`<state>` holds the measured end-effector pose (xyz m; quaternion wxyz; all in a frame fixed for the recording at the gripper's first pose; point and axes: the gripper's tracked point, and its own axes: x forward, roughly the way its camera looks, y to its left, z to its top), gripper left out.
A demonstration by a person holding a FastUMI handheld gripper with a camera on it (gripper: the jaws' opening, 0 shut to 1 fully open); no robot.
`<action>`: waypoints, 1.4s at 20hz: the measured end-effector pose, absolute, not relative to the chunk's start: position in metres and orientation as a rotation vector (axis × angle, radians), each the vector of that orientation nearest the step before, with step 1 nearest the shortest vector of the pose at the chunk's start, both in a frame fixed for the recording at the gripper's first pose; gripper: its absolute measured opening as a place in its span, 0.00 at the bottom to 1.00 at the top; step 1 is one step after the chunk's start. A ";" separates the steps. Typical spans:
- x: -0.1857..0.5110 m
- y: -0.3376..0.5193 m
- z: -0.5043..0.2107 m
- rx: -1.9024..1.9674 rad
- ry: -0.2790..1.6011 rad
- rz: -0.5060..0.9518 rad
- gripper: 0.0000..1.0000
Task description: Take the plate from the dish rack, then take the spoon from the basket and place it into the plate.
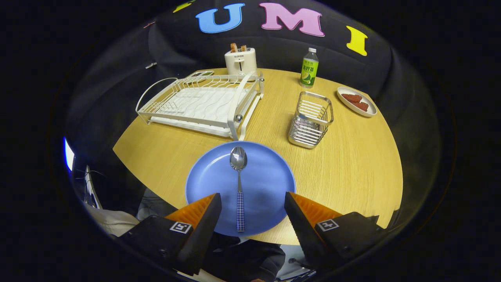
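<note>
Between the spread, empty fingers of the gripper (252, 203) lies a checked-handled metal spoon (239, 184) on the round smooth blue plate (270, 184), near the wooden table's (352, 168) front edge, wire basket (311, 119) and dish rack (203, 103) beyond.

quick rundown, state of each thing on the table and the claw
claw: open, fingers either side of the spoon handle, not touching it
spoon: lying in the plate, bowl pointing away from the claw
plate: flat on the table, holding the spoon
dish rack: empty
basket: upright, looks empty
toaster: toast sticking up
bottle: upright, capped
small dish: two brown pieces on it
</note>
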<state>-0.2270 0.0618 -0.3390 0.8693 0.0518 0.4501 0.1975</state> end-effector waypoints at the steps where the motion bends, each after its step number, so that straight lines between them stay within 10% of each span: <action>1: -0.221 0.060 -0.330 0.105 0.915 0.406 0.99; 28: -0.095 -0.027 -0.055 0.099 0.276 0.153 0.98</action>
